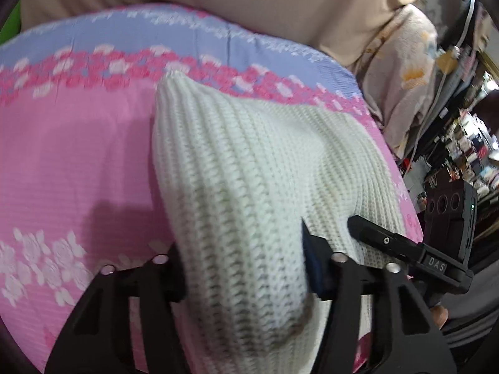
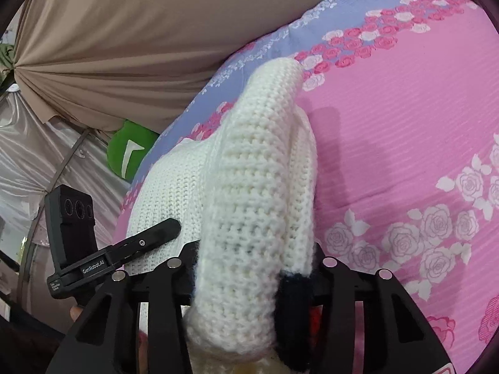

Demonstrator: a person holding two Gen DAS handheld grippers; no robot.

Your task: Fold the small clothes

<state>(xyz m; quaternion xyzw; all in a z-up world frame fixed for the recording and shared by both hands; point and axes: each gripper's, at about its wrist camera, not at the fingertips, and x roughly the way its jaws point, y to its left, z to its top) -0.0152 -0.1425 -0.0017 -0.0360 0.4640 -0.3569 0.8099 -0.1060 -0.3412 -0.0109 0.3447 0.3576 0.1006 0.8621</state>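
A cream-white knitted garment (image 1: 249,168) lies on a pink flowered bedsheet (image 1: 78,162). My left gripper (image 1: 246,265) is shut on a thick fold of it, lifted toward the lens. My right gripper (image 2: 252,268) is shut on another fold of the same knit (image 2: 259,171), which has a dark navy trim (image 2: 294,311) near the right finger. Each wrist view shows the other gripper beside the garment: the right one (image 1: 405,246) in the left view, the left one (image 2: 124,249) in the right view. The fingertips are hidden by the knit.
The sheet has a blue band with pink roses (image 1: 187,40) at its far side. Beige curtain cloth (image 2: 140,31) hangs behind the bed. A green cushion (image 2: 131,152) sits at the bed's edge. Hanging clothes (image 1: 411,71) and cluttered shelves (image 1: 467,149) stand at the right.
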